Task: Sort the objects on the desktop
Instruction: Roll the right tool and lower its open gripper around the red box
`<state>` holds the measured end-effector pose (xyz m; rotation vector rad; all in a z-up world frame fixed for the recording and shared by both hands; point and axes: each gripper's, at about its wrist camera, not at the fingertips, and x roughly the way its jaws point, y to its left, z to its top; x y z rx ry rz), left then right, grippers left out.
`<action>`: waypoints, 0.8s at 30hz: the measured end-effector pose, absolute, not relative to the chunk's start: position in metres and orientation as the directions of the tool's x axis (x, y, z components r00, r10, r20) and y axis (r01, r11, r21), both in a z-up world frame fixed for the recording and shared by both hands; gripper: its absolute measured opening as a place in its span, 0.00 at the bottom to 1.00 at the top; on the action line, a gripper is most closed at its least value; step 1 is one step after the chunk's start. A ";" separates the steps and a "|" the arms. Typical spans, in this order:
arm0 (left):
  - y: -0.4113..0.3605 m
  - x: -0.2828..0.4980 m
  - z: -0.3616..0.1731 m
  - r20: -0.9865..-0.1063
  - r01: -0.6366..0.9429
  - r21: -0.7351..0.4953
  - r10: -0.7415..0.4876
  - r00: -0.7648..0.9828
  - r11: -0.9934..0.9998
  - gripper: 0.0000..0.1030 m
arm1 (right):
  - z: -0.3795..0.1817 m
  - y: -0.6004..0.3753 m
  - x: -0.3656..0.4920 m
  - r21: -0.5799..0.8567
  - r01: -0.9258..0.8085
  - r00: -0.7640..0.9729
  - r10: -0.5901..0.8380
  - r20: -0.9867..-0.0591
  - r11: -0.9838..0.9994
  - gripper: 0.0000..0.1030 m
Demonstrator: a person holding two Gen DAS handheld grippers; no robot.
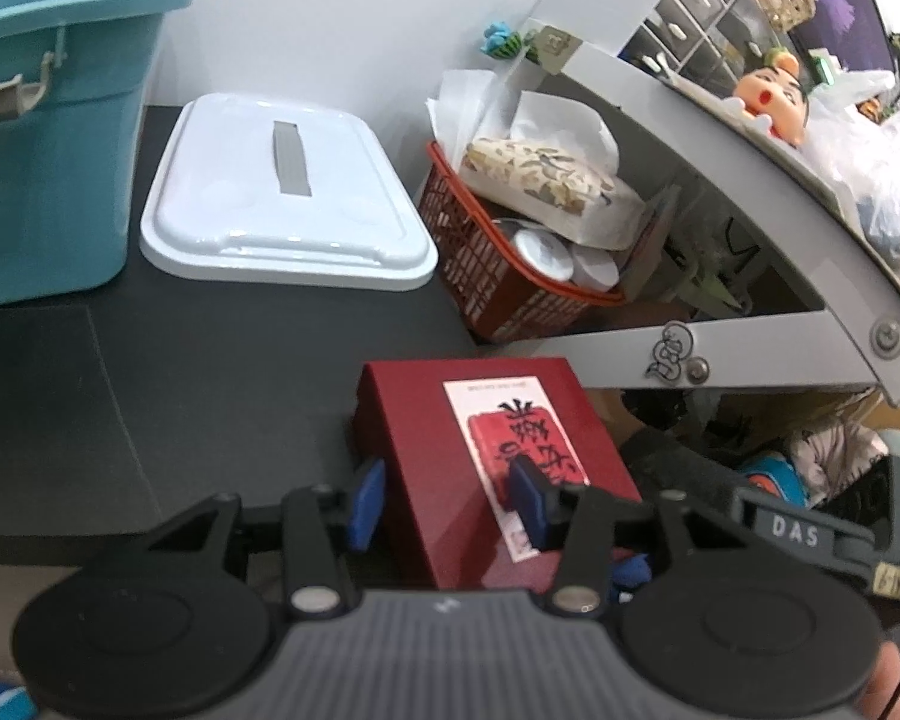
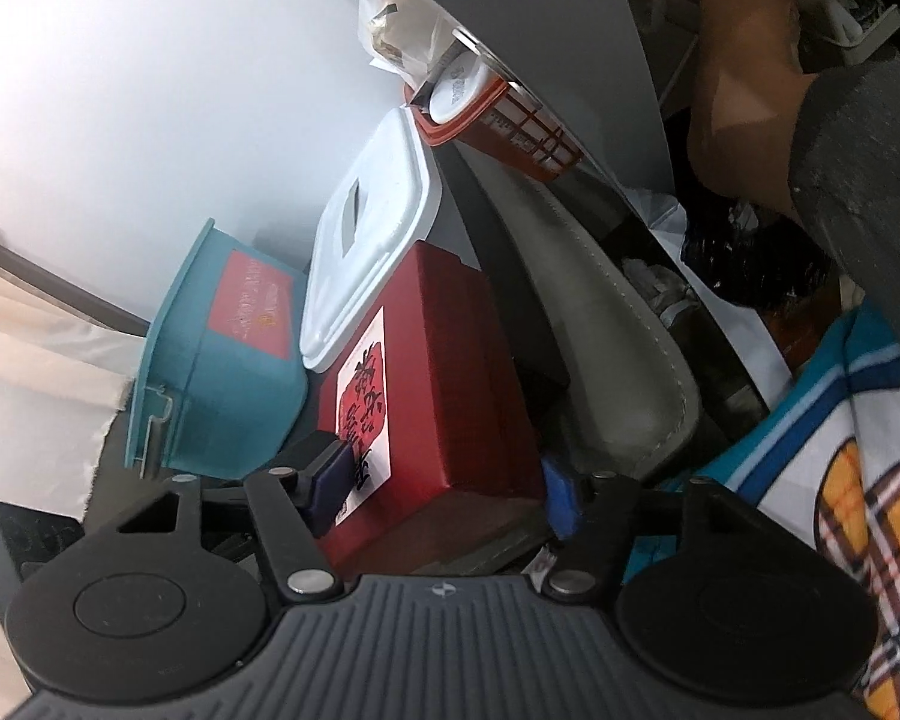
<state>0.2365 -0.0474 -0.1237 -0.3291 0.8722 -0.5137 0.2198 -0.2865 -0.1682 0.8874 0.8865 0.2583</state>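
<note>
A dark red box (image 1: 480, 462) with a white and red label is held above the front edge of the black desk (image 1: 210, 372). My left gripper (image 1: 447, 507) is shut on its near corner, one blue pad on its side and one on its label. My right gripper (image 2: 447, 489) is shut on the same red box (image 2: 450, 372), its pads on the label side and the opposite side. The right wrist view is rolled sideways. A teal bin (image 1: 48, 138) stands at the far left, with a white lid (image 1: 282, 192) lying beside it.
A red mesh basket (image 1: 486, 264) with a tissue pack and a jar stands right of the lid. A grey shelf unit (image 1: 750, 180) with clutter rises at the right. The teal bin (image 2: 228, 372) holds a flat red packet (image 2: 252, 306). The white lid (image 2: 372, 222) lies behind the box.
</note>
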 end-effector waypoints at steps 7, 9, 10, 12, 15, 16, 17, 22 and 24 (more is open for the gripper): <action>-0.038 0.233 -0.123 -0.626 0.280 -0.505 -0.570 0.533 0.817 0.49 | -0.161 -0.285 0.209 0.779 0.130 0.646 0.544 -0.536 0.613 0.56; -0.035 0.233 -0.125 -0.620 0.270 -0.524 -0.579 0.530 0.808 0.49 | -0.159 -0.283 0.207 0.780 0.125 0.652 0.541 -0.531 0.613 0.55; -0.033 0.233 -0.125 -0.618 0.265 -0.530 -0.581 0.530 0.805 0.49 | -0.158 -0.283 0.206 0.780 0.125 0.656 0.539 -0.528 0.613 0.55; -0.032 0.233 -0.125 -0.615 0.259 -0.538 -0.584 0.530 0.802 0.49 | -0.157 -0.282 0.207 0.783 0.126 0.661 0.537 -0.524 0.609 0.55; -0.030 0.234 -0.126 -0.611 0.256 -0.552 -0.594 0.524 0.793 0.49 | -0.155 -0.283 0.207 0.787 0.131 0.671 0.531 -0.517 0.603 0.55; -0.029 0.235 -0.126 -0.609 0.256 -0.557 -0.598 0.522 0.790 0.49 | -0.156 -0.284 0.207 0.793 0.134 0.674 0.532 -0.513 0.594 0.55; -0.028 0.235 -0.127 -0.605 0.256 -0.564 -0.604 0.518 0.785 0.49 | -0.156 -0.285 0.208 0.798 0.138 0.676 0.533 -0.508 0.586 0.55; -0.029 0.233 -0.125 -0.603 0.271 -0.569 -0.618 0.504 0.777 0.49 | -0.160 -0.284 0.208 0.814 0.147 0.676 0.544 -0.497 0.562 0.52; -0.027 0.233 -0.125 -0.604 0.269 -0.569 -0.616 0.505 0.777 0.49 | -0.160 -0.283 0.208 0.816 0.146 0.677 0.545 -0.495 0.560 0.51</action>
